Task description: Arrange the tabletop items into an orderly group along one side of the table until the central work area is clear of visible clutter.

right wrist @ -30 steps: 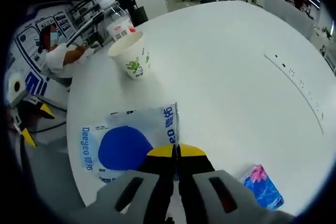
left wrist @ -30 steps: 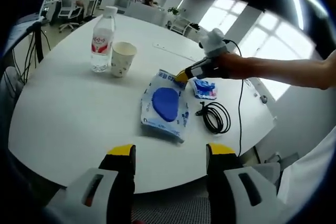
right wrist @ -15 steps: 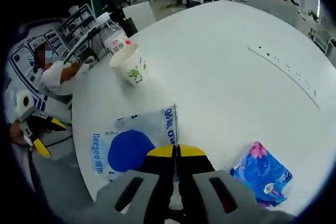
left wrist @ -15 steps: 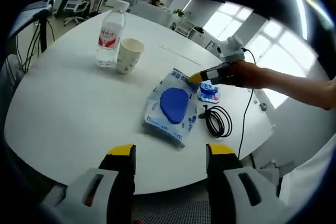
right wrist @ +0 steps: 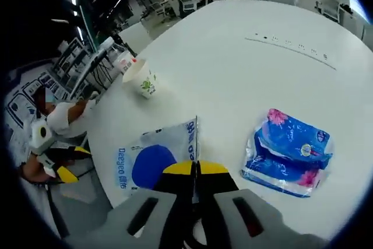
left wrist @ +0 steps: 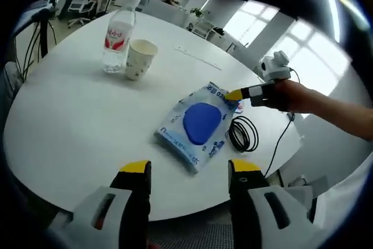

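A white and blue wet-wipes pack (left wrist: 198, 125) lies on the round white table (left wrist: 76, 121). My right gripper (left wrist: 234, 94), held by a hand, is shut on the pack's far corner; in the right gripper view its jaws (right wrist: 195, 169) are pressed together on the pack's edge (right wrist: 152, 160). A blue tissue pack (right wrist: 288, 151) lies just right of it. A water bottle (left wrist: 118, 36) and a paper cup (left wrist: 140, 58) stand together at the far left. My left gripper (left wrist: 189, 170) hovers open and empty over the near table edge, and it appears in the right gripper view (right wrist: 71, 162) too.
A coiled black cable (left wrist: 242, 133) lies beside the wipes pack near the table's right edge. A thin strip (right wrist: 291, 48) is set into the tabletop further back. Office chairs and desks stand beyond the table, with much bare tabletop at the left.
The right gripper has dragged the wipes pack toward the cable and the right edge, turning it. The tissue pack now sits fully in the right gripper view. The left gripper stays open.
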Action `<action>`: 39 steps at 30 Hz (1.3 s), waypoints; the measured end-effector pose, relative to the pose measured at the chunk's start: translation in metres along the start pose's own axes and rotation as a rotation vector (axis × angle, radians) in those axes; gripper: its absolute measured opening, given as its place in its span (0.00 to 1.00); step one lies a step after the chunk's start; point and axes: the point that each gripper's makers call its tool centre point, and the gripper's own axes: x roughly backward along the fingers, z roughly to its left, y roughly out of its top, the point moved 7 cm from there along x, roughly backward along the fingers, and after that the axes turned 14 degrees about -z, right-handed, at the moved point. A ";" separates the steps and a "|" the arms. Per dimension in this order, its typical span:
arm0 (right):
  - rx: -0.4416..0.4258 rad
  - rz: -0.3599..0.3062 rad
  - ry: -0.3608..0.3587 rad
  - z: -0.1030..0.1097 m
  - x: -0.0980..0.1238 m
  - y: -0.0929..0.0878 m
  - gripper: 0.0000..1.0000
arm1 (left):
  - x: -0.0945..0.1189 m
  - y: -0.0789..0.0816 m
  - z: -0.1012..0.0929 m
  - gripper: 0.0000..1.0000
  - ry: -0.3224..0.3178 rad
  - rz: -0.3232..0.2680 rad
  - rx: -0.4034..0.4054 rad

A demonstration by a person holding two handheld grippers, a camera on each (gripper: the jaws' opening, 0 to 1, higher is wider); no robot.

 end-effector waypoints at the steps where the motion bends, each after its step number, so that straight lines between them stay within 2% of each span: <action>1: -0.005 -0.003 -0.009 -0.001 0.003 -0.004 0.00 | -0.001 0.000 -0.001 0.54 -0.006 0.004 -0.004; 8: -0.072 -0.017 -0.052 -0.004 0.021 -0.027 0.00 | -0.005 -0.004 -0.001 0.54 -0.020 0.025 -0.015; 15: -0.139 -0.043 -0.087 0.003 0.038 -0.043 0.00 | -0.008 -0.008 0.002 0.54 -0.021 0.052 -0.022; 19: -0.118 -0.024 -0.083 0.008 0.044 -0.058 0.00 | -0.012 -0.012 0.005 0.53 -0.021 0.067 -0.028; 24: -0.154 -0.023 -0.090 0.008 0.046 -0.072 0.01 | -0.015 -0.015 0.008 0.53 -0.018 0.078 -0.030; 34: -0.159 -0.032 -0.072 0.012 0.050 -0.078 0.03 | -0.018 -0.021 0.013 0.53 -0.014 0.097 -0.035; 39: -0.139 -0.032 -0.058 0.014 0.052 -0.079 0.10 | -0.020 -0.023 0.014 0.52 -0.015 0.109 -0.041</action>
